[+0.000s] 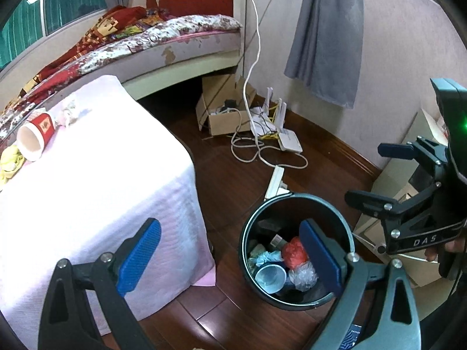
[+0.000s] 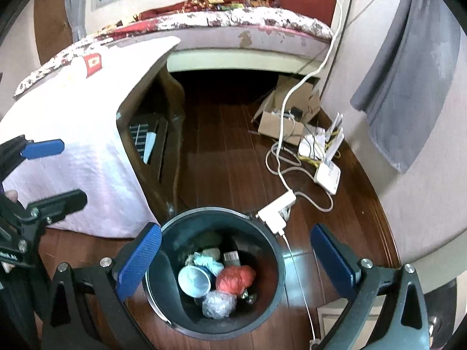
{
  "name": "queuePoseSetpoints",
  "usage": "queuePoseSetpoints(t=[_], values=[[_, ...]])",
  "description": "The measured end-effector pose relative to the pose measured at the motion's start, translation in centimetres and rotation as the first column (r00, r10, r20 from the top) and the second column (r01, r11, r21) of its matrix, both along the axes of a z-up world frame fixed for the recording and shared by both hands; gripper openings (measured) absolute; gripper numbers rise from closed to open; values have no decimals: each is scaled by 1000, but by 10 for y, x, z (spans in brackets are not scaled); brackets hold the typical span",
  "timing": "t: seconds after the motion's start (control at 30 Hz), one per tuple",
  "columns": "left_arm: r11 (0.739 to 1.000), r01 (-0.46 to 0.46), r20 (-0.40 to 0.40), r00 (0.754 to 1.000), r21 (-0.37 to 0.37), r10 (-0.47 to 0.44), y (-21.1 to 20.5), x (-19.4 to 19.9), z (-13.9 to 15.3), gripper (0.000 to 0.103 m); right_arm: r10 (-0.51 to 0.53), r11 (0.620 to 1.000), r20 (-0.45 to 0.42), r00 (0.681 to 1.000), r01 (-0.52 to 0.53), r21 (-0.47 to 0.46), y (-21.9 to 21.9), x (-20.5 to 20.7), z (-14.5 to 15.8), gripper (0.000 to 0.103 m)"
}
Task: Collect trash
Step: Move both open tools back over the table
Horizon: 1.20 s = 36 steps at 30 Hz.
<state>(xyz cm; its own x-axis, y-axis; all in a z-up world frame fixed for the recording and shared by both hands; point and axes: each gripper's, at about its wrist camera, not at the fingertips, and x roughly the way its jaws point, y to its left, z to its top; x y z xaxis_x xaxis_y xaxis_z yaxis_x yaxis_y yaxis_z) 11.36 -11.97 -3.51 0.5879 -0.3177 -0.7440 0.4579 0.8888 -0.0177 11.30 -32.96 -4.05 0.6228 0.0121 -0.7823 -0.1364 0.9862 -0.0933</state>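
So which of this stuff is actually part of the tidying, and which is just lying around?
Part of the job:
round black trash bin
red paper cup lying on the table
crumpled white tissue

Just lying about:
open cardboard box
white router
white power strip

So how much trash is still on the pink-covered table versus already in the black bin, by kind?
On table:
Red paper cup lying on its side: 1
White crumpled tissue: 1
Yellow crumpled wrapper: 1
In round black bin:
Pale blue paper cup: 1
Red crumpled bag: 1
Clear crumpled plastic: 1
Total: 6; deeper pieces unclear.
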Motion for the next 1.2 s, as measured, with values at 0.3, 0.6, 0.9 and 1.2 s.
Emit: queuePoseSetpoints(t=[0.3, 0.6, 0.9, 1.2], values=[[998, -55, 42, 998, -11, 56, 39, 10, 21, 97, 53, 997, 35, 998, -54, 51, 33, 19, 20, 103], [979, -201, 46, 978, -21, 202, 113, 24, 22, 97, 147, 987, 50, 988, -150, 59, 100, 49, 29, 103], [923, -382, 68, 921, -42, 384, 200, 35, 31, 97, 213, 971, 108, 971, -222, 87, 173, 86, 47, 103], [862, -500, 80, 859, -80, 506, 274, 41, 35, 97, 262, 953, 84, 961, -272, 135, 247, 125, 59, 103]])
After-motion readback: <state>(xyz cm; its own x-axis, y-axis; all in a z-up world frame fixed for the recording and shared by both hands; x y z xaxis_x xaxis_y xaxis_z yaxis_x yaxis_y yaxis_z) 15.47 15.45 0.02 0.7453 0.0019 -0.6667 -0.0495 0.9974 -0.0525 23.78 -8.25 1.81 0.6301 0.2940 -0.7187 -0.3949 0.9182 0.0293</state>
